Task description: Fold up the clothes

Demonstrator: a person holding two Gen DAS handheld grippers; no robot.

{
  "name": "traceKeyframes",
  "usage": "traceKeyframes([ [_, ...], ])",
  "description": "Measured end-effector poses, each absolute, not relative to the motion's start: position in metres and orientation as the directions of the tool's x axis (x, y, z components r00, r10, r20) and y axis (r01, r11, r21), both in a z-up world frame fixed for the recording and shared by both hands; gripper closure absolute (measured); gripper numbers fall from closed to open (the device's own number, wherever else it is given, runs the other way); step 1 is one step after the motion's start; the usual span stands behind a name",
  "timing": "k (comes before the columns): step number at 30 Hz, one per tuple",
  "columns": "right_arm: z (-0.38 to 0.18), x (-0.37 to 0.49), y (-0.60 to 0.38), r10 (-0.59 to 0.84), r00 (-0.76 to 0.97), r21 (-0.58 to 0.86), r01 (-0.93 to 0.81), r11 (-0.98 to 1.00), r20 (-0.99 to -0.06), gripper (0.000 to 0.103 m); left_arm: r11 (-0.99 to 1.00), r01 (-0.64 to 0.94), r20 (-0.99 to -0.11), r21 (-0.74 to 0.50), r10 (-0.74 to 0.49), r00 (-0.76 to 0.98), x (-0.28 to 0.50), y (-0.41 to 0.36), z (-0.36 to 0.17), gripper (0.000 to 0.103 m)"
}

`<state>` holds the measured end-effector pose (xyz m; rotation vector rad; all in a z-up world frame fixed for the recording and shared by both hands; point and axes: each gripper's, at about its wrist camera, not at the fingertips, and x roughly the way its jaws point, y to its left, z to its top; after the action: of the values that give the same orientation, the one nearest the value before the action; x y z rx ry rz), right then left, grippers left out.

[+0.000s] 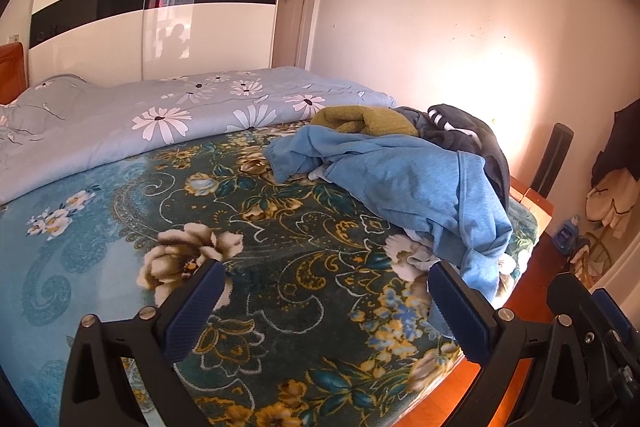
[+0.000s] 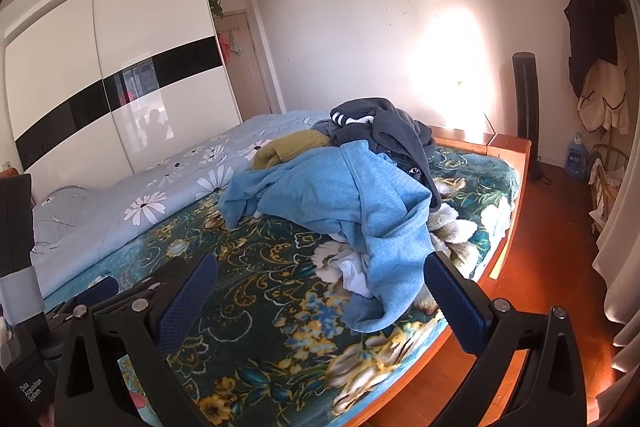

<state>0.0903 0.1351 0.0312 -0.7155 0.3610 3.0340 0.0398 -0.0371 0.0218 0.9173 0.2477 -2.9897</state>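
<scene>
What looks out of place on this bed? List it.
The clothes are dumped in one crumpled heap at the bed's foot corner. The blue top sprawls over the heap with one end near the bed edge, something white bunched beneath it, the dark garment and mustard one tangled behind. Nothing looks spilled or damaged. Both grippers are open, holding nothing.

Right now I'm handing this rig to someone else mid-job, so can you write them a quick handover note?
Left gripper: open, empty, above the dark teal floral blanket.
Right gripper: open, empty, facing the clothes heap.
Clothes: crumpled light blue sweatshirt on top in front, a white garment peeking from under its near edge, mustard yellow knit and dark navy garment with white stripes behind, all heaped near the bed's foot end.
Done: nothing folded in view.
Left: every piece; the blue sweatshirt looks easiest to start with.
</scene>
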Motion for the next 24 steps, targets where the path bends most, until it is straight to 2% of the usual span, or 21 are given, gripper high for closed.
traceKeyframes([
  [16, 0.017, 0.079, 0.13, -0.053, -0.881, 0.211, -0.054, -0.976, -0.471, 0.0, -0.988, 0.066, -0.582, -0.143, 0.03, -0.813, 0.028, -0.043, 0.004, 0.0],
  [20, 0.011, 0.071, 0.126, -0.116, -0.872, 0.213, 0.014, -0.977, -0.475, 0.0, -0.983, 0.042, -0.586, -0.177, 0.071, -0.807, 0.026, -0.05, -0.002, 0.0],
  [24, 0.009, 0.061, 0.135, -0.134, -0.883, 0.228, 0.032, -0.973, -0.451, 0.0, -0.969, 0.025, -0.538, -0.245, 0.114, -0.835, 0.028, -0.067, 0.001, 0.0],
])
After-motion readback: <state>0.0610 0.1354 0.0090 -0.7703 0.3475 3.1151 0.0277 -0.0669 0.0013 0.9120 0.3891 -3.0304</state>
